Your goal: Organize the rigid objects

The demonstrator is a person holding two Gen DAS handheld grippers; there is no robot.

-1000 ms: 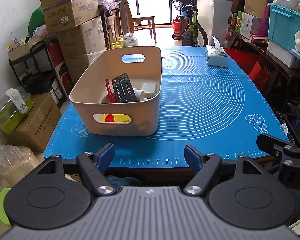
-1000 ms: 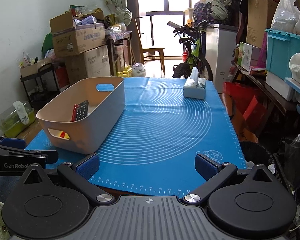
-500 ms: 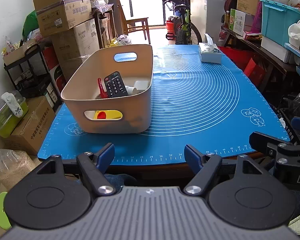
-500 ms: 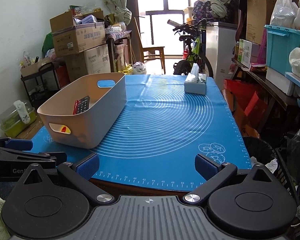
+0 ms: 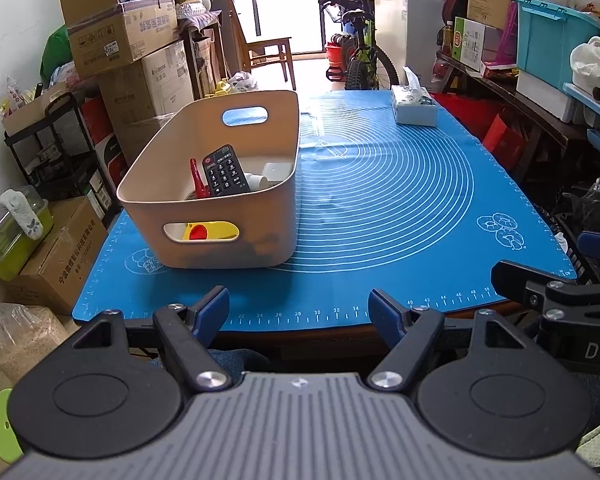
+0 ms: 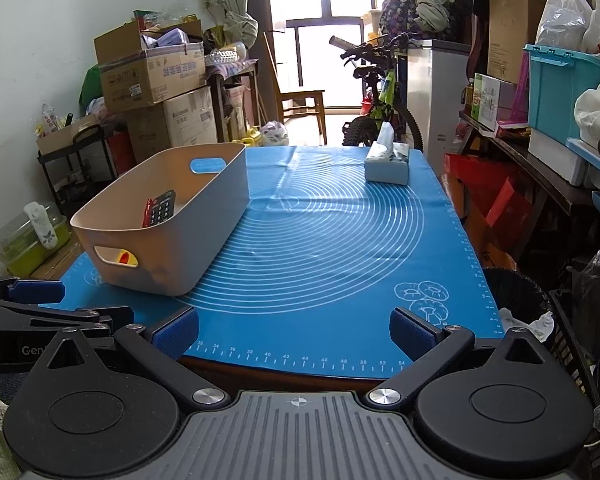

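A beige plastic basket (image 5: 276, 216) stands on the left half of the blue mat (image 5: 400, 200); it also shows in the right wrist view (image 6: 204, 236). Inside it lie a black remote (image 5: 224, 170), a red tool (image 5: 198, 178), white objects (image 5: 276, 170) and a yellow and red item (image 5: 208, 232) seen through the handle slot. My left gripper (image 5: 299, 310) is open and empty, held off the table's near edge in front of the basket. My right gripper (image 6: 294, 332) is open and empty, also off the near edge, to the right of the basket.
A tissue box (image 5: 414, 106) sits at the mat's far right (image 6: 388, 164). Cardboard boxes (image 5: 120, 40) and a black rack stand to the left. A bicycle (image 5: 356, 56) is beyond the table. Shelves with teal bins (image 5: 552, 36) line the right side.
Both grippers have drawn back from the table toward me, so the near table edge now shows. Both stay open. The basket and its contents have not moved.
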